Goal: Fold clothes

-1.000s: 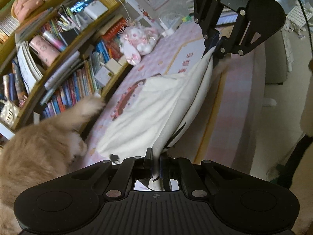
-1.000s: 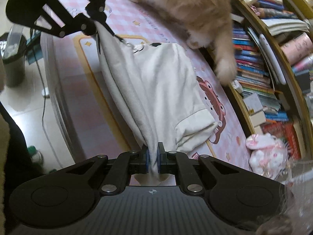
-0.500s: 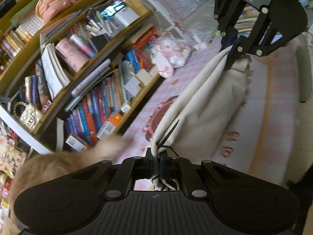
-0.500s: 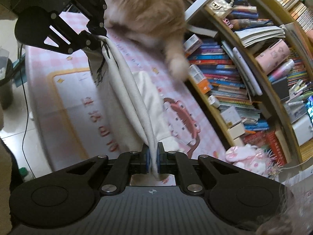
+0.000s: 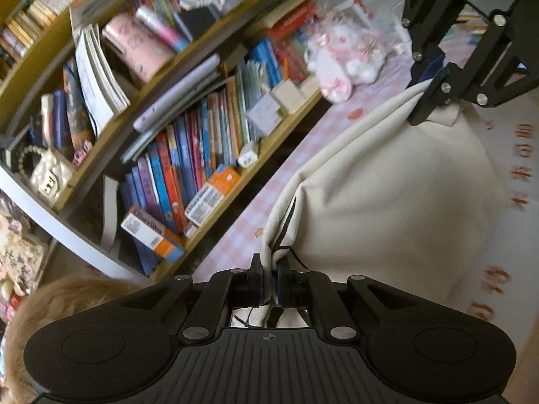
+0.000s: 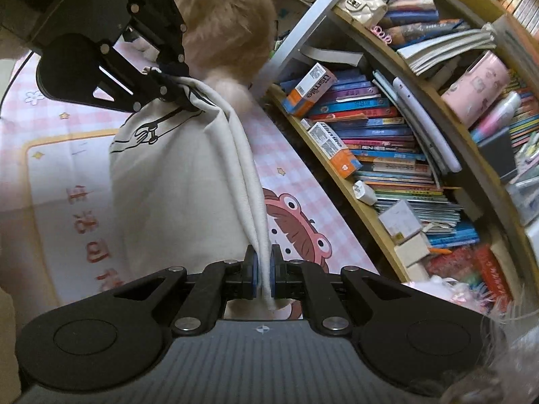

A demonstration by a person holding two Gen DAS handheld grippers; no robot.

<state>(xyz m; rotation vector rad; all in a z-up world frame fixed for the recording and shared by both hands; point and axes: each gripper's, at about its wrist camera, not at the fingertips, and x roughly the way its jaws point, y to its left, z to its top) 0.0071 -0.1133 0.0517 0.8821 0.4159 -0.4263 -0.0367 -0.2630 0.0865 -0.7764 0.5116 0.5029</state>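
A cream-white garment [image 5: 387, 195] with a black line print [image 6: 148, 134] hangs stretched between my two grippers above a pink checked table cover [image 6: 67, 128]. My left gripper [image 5: 269, 282] is shut on one edge of it, with black cords in the pinch. My right gripper [image 6: 262, 276] is shut on the opposite edge. Each gripper shows in the other's view: the right one [image 5: 434, 101] at upper right, the left one [image 6: 168, 97] at upper left. The garment's lower part drapes onto the cover.
A curved bookshelf [image 5: 188, 155] packed with books and boxes runs along the far side of the table. A ginger cat [image 6: 222, 23] sits by the left gripper. A pink plush toy [image 5: 343, 64] lies at the table's end.
Both grippers have lifted the garment and swung it toward the bookshelf side. It now hangs as a wider sheet over the cover. The cat's paw has drawn back from the garment.
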